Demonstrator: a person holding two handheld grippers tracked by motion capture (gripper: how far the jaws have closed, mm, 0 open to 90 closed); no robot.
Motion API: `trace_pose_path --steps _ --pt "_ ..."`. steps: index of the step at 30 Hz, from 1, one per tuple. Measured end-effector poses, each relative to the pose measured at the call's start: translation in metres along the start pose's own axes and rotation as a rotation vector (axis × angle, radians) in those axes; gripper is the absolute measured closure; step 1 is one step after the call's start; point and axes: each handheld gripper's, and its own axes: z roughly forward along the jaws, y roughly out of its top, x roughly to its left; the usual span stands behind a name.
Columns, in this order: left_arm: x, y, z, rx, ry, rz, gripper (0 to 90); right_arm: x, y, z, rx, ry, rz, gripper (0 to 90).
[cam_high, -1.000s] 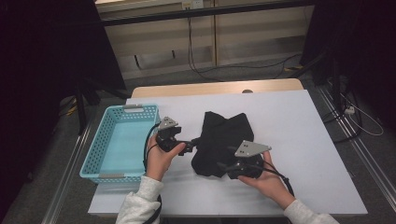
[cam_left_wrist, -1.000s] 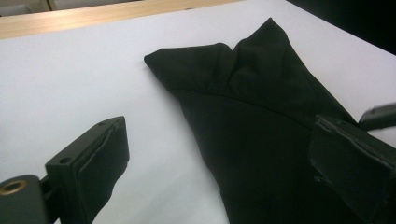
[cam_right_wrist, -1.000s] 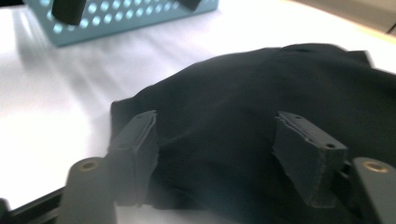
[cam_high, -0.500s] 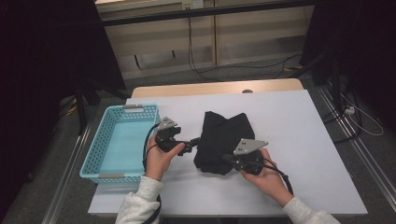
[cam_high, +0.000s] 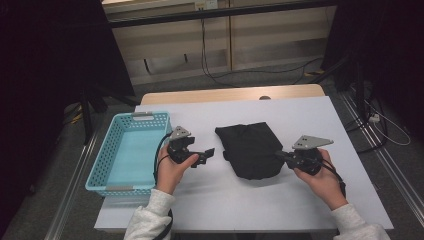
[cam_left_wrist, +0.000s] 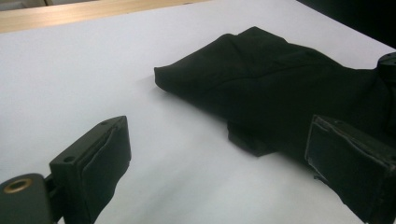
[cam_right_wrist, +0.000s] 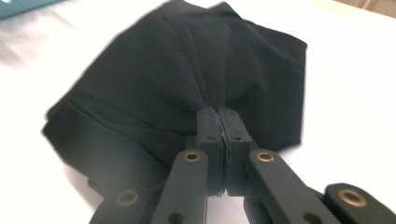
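A black folded cloth (cam_high: 250, 147) lies on the white table (cam_high: 320, 115), right of centre. My right gripper (cam_high: 281, 155) sits at the cloth's right edge, shut on a pinch of fabric. In the right gripper view its jaws (cam_right_wrist: 218, 116) are pressed together with the cloth (cam_right_wrist: 163, 79) bunched between the pads. My left gripper (cam_high: 210, 152) hovers just left of the cloth, open and empty. In the left gripper view its gripper (cam_left_wrist: 224, 172) stands wide over bare table, with the cloth (cam_left_wrist: 280, 88) ahead and to the right, not touched.
A light blue perforated basket (cam_high: 100, 167) stands at the table's left edge, beside my left hand, with nothing visible inside. A wooden strip (cam_high: 230, 94) runs along the table's far edge. Cables lie on the floor beyond.
My right gripper closed on the cloth's near right part and moved to the right, dragging that side of the cloth with it. The left gripper stayed where it was.
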Motion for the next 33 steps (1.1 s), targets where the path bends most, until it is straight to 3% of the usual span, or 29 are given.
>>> trace_pose_path --steps 3,8,16,17,20,22,25,30,33 --pt "-0.001 -0.001 0.003 0.013 -0.004 0.006 6.6 -0.001 -0.005 0.001 0.006 0.022 -0.007 87.6" --pt "-0.002 -0.002 0.005 0.019 -0.008 0.008 6.6 0.010 -0.001 0.001 -0.012 0.036 -0.057 72.5" --pt "-0.004 -0.002 0.006 0.025 -0.008 0.013 6.6 0.042 0.007 0.002 -0.048 0.156 -0.135 53.8" --pt "-0.003 -0.002 0.006 0.028 -0.011 0.016 6.6 0.053 0.007 0.006 -0.035 0.192 -0.157 49.4" --pt "-0.004 -0.003 0.006 0.028 -0.009 0.012 6.6 0.061 0.005 0.012 -0.005 0.229 -0.182 45.1" --pt "-0.004 -0.003 0.007 0.031 -0.011 0.012 6.6 0.066 0.000 0.019 0.040 0.255 -0.208 43.5" --pt "-0.004 -0.003 0.007 0.030 -0.012 0.011 6.6 0.070 -0.006 0.025 0.100 0.243 -0.255 46.6" --pt "-0.004 -0.005 0.009 0.032 -0.013 0.006 6.6 0.069 -0.008 0.026 0.117 0.275 -0.255 55.5" --pt "-0.004 -0.004 0.008 0.032 -0.015 0.004 6.6 0.071 -0.008 0.025 0.118 0.291 -0.259 52.9"
